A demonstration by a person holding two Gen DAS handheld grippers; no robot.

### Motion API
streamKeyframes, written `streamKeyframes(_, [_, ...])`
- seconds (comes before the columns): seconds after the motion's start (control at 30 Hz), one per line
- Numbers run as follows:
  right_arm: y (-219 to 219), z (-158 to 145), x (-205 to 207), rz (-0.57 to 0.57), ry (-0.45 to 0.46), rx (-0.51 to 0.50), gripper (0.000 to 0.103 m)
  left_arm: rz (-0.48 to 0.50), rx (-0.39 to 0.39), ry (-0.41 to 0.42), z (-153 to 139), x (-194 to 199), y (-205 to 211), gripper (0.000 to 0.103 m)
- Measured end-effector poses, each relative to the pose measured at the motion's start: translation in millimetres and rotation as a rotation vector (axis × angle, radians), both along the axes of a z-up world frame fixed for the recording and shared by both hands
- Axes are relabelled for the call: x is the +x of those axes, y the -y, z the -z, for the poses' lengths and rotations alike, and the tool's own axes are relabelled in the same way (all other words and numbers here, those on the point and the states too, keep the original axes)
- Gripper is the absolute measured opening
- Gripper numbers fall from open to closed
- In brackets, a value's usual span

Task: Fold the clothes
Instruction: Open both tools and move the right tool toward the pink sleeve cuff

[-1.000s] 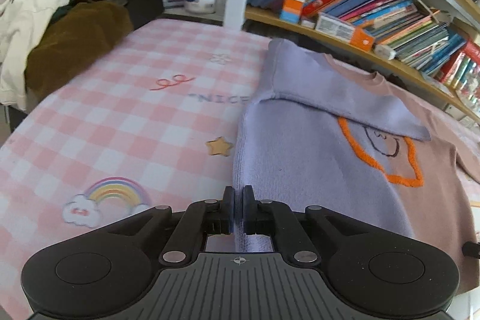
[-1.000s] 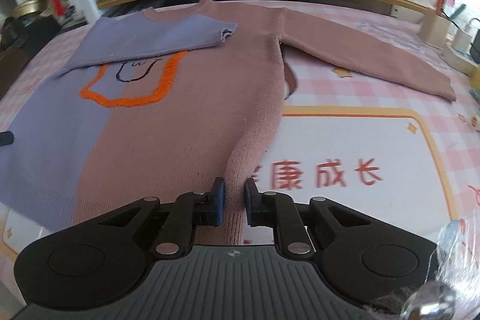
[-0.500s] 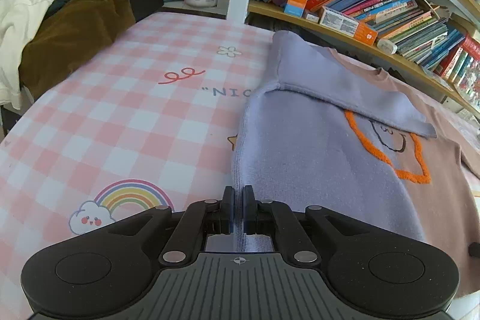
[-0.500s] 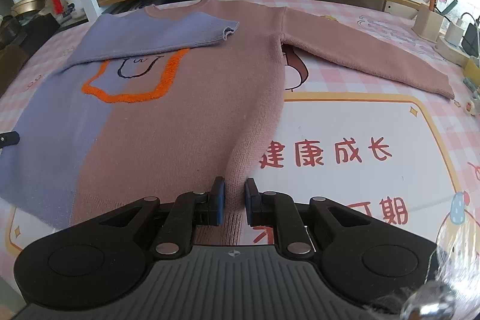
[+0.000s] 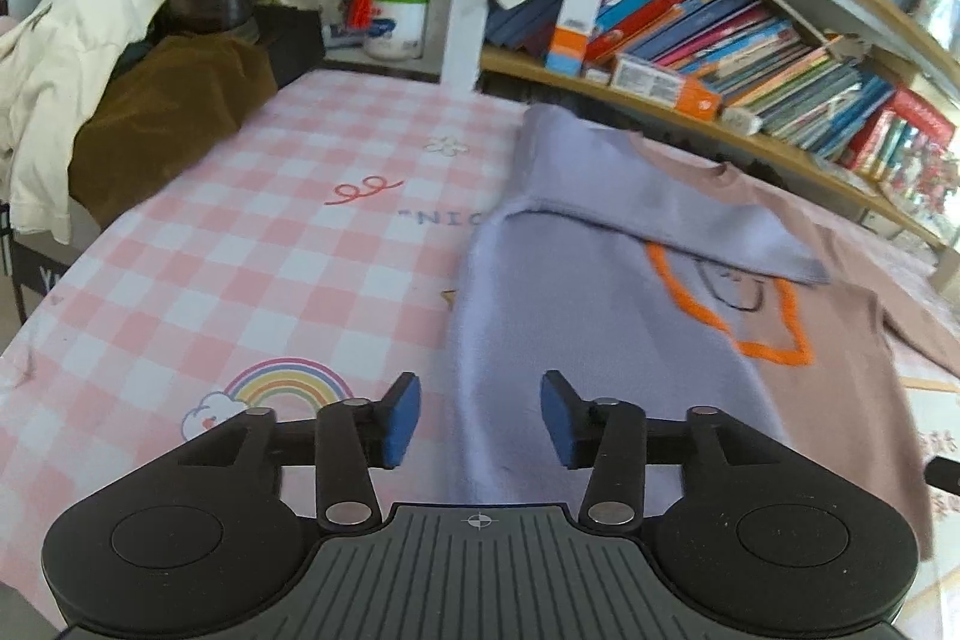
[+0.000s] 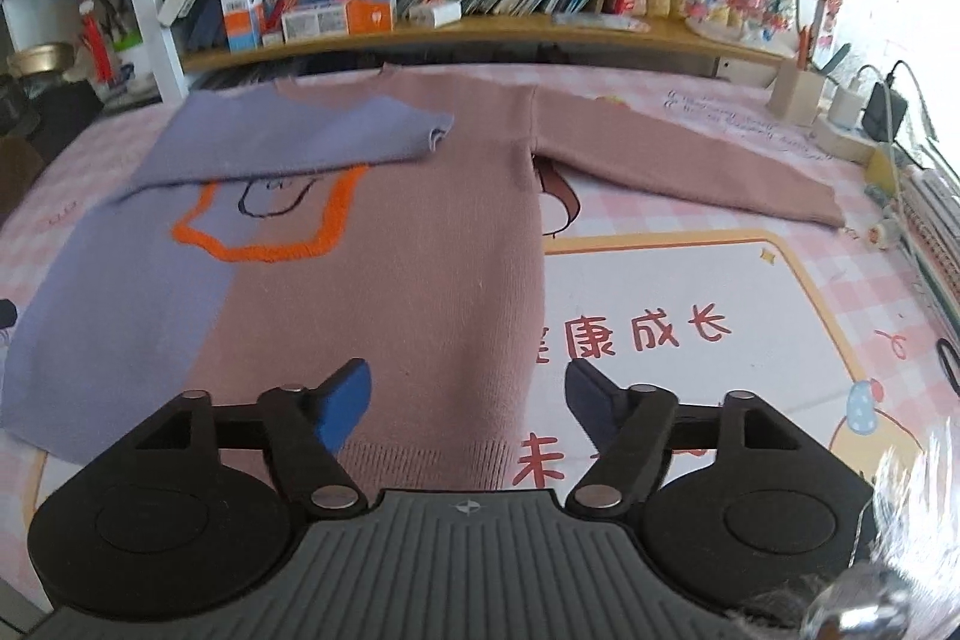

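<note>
1. Two grippers hang over the near hem of a sweater [image 6: 384,292] that lies flat on a pink checked tablecloth [image 5: 252,256], neck towards the bookshelf [image 6: 480,34].
2. The left gripper [image 5: 477,421] has its blue pads apart and opening. The sweater's lilac side edge lies below the gap, and the pads press on nothing.
3. The right gripper [image 6: 468,400] is also opening, jaws wide. The brown side edge and ribbed hem sit below the gap, untouched by either pad.
4. The lilac sleeve [image 6: 312,142] is already folded across the chest, partly covering the orange outline [image 6: 270,244] of the front design. That tucks it inside the sweater's outline, so it will not trail when the body is folded.
5. The brown sleeve [image 6: 690,160] lies stretched out to the side on the cloth, not yet folded in.
6. Judging from this, the hem has been let go with the sweater laid straight, and the brown sleeve is probably the next part to fold.
7. A heap of other clothes [image 5: 90,88] sits at the far left end of the table, well apart from the sweater.
</note>
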State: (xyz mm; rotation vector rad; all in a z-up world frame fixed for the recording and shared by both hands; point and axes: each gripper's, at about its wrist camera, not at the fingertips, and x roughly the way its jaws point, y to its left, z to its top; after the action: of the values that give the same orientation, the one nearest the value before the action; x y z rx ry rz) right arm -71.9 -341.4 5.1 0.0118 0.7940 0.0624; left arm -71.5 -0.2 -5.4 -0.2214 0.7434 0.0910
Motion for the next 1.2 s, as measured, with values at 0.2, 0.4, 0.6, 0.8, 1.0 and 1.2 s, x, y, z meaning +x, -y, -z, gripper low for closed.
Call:
streamKeyframes(0.2, [-1.5,-6.3,-19.1,0.039,0.028,-0.005,0.08,0.11,0.032,0.046,-12.7,-14.7,24.8,0.083])
streamKeyframes(0.4, [4.7,-7.9,-40.8,0.083,0.03,-0.019,0.081,0.219,0.06,0.054,-11.9,-21.3,50.1,0.088])
streamKeyframes(0.6, [19.0,-5.6,-60.8,0.151,0.017,-0.026,0.082,0.266,0.039,0.037,-6.0,-23.5,63.1,0.089])
streamKeyframes(0.8, [31.9,-2.9,-66.7,0.193,0.006,-0.014,0.082,0.291,0.042,0.03,-5.2,-21.7,74.7,0.089])
streamKeyframes(1.0, [44.7,-1.7,-61.3,0.197,0.006,-0.011,0.082,0.279,0.044,0.022,-4.8,-14.5,85.3,0.09])
streamKeyframes(1.2, [66.7,2.4,-45.4,0.193,-0.002,0.007,0.083,0.244,0.051,0.004,-2.4,-4.3,102.3,0.091])
